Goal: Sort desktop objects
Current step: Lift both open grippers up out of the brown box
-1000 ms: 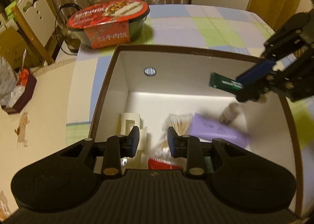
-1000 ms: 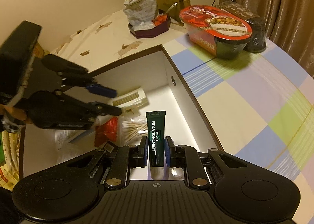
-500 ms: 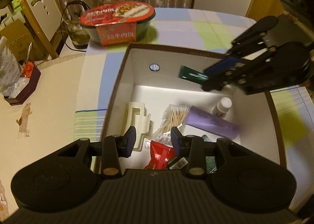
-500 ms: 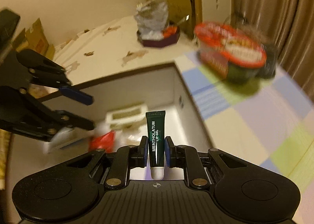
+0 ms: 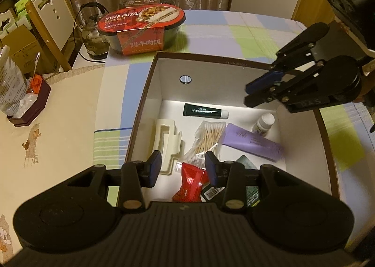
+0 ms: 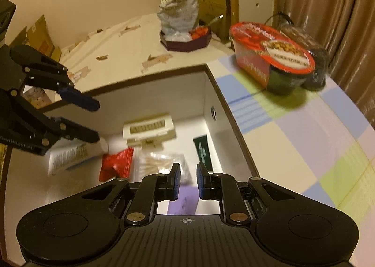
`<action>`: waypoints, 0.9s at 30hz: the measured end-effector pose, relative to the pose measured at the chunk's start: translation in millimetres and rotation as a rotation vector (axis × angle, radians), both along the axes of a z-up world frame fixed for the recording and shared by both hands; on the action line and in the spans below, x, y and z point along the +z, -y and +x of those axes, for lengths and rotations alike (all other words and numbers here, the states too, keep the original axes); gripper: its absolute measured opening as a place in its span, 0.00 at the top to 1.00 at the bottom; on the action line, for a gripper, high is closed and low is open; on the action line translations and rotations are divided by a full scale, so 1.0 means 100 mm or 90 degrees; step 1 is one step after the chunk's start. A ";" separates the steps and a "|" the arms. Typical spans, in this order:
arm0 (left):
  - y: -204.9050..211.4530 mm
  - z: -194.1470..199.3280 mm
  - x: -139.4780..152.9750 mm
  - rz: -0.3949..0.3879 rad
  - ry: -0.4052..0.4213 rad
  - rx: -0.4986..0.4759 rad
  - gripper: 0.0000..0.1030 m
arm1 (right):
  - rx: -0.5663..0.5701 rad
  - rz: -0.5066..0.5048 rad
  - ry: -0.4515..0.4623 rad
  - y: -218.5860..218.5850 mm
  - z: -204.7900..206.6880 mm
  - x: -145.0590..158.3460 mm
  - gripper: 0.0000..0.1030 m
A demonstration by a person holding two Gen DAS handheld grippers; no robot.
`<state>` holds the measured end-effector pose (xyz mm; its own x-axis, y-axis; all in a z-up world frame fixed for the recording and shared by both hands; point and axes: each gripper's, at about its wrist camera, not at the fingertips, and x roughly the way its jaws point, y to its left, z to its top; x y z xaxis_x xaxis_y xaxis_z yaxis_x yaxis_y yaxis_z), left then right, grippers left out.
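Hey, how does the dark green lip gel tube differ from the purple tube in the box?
The lip gel tube is dark green, slim and smaller; the purple tube is pale lilac, wider and bigger. The green one lies by the far wall of the box, level across the left wrist view; the purple one lies nearer, slanted. Both lie flat on the box floor, held by neither gripper.

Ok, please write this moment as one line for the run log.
left gripper: open, empty, over box | right gripper: open, empty | lip gel tube: lying in box near far wall | stage: released
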<state>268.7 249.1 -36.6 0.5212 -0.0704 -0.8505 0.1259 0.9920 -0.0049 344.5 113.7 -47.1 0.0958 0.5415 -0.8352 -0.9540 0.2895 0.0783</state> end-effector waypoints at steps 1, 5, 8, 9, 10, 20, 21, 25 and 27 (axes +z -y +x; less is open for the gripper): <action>0.00 -0.01 0.00 0.001 -0.001 -0.001 0.64 | -0.003 -0.005 -0.002 0.02 0.00 0.00 0.84; 0.03 -0.05 0.01 0.003 -0.004 -0.004 0.59 | -0.012 -0.024 -0.013 0.10 -0.04 0.01 0.84; 0.04 -0.09 0.02 0.005 -0.006 -0.006 0.53 | -0.020 -0.034 -0.032 0.14 -0.06 0.02 0.84; 0.06 -0.11 0.03 0.008 -0.008 -0.006 0.51 | -0.022 -0.034 -0.040 0.16 -0.07 0.03 0.84; 0.07 -0.12 0.03 0.010 -0.009 -0.006 0.50 | -0.025 -0.032 -0.048 0.18 -0.07 0.03 0.84; 0.17 -0.28 0.09 0.030 -0.014 -0.024 0.36 | -0.011 -0.024 -0.013 0.28 -0.25 0.17 0.15; 0.18 -0.30 0.10 0.031 -0.015 -0.025 0.36 | -0.013 -0.024 -0.017 0.28 -0.26 0.18 0.15; 0.19 -0.34 0.13 0.037 -0.013 -0.024 0.33 | -0.013 -0.028 -0.022 0.30 -0.31 0.19 0.15; 0.20 -0.36 0.14 0.039 -0.011 -0.025 0.32 | -0.013 -0.030 -0.025 0.31 -0.33 0.20 0.15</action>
<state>232.7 228.8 -22.7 0.5042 -0.0376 -0.8628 0.1653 0.9848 0.0537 311.5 83.1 -26.9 0.0726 0.5002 -0.8628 -0.9443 0.3129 0.1019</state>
